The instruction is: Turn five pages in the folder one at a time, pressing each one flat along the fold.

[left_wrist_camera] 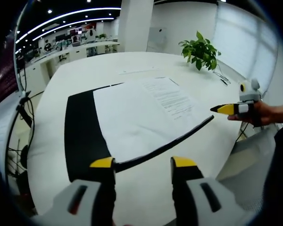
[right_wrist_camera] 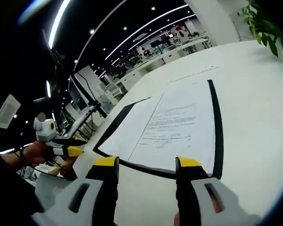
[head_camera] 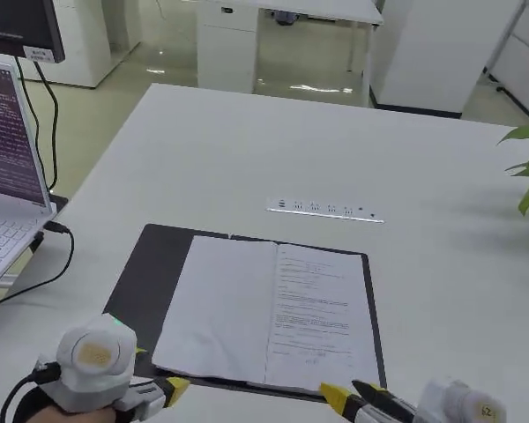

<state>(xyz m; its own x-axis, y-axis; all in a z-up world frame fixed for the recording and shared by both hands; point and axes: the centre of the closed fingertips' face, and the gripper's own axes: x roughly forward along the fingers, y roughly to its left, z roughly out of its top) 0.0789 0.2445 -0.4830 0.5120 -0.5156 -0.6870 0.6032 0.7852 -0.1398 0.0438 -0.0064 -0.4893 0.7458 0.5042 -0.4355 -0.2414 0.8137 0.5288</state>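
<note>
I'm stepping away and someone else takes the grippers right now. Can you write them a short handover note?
Left gripper: open, holding nothing, at the near edge of the folder, left side.
Right gripper: open, holding nothing, at that near edge, right side.
Folder lies open on the table, blank sheet left, printed page right.
Pages already turned: cannot tell.
Next: lift the printed page, turn it, press along the fold.
</note>
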